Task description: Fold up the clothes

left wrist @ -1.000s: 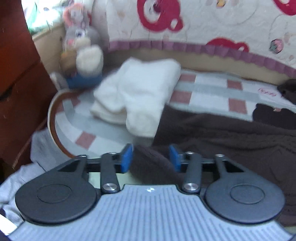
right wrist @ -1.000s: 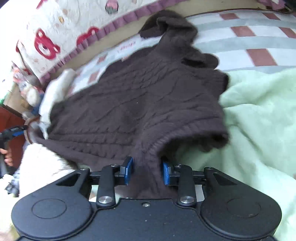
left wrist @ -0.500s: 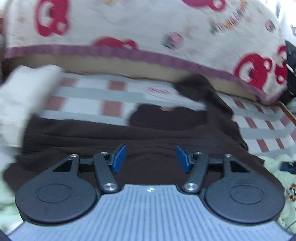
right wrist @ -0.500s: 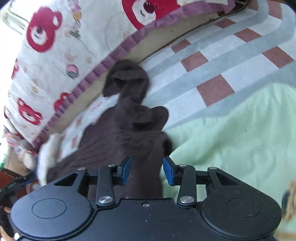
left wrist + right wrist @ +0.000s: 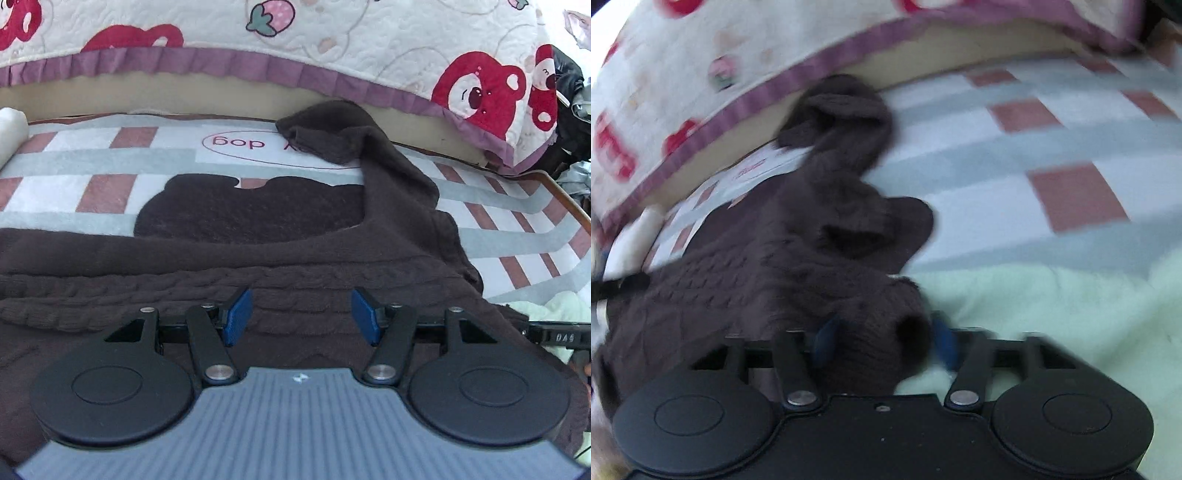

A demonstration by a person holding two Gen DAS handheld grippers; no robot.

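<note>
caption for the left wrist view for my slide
Open left gripper poised over a brown cable-knit sweater spread on a checked mat, one sleeve trailing toward a bear-print quilt.

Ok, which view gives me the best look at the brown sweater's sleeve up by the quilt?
The left wrist view. There the sleeve is sharp, running from the brown sweater to a crumpled cuff near the quilt. The right wrist view shows the same sleeve, motion-blurred and bunched.

Left gripper (image 5: 301,315) held low and level, blue fingers (image 5: 236,317) spread wide with nothing between them, right gripper (image 5: 882,341) blurred, its fingers (image 5: 823,339) parted around a bunched fold of brown knit
</note>
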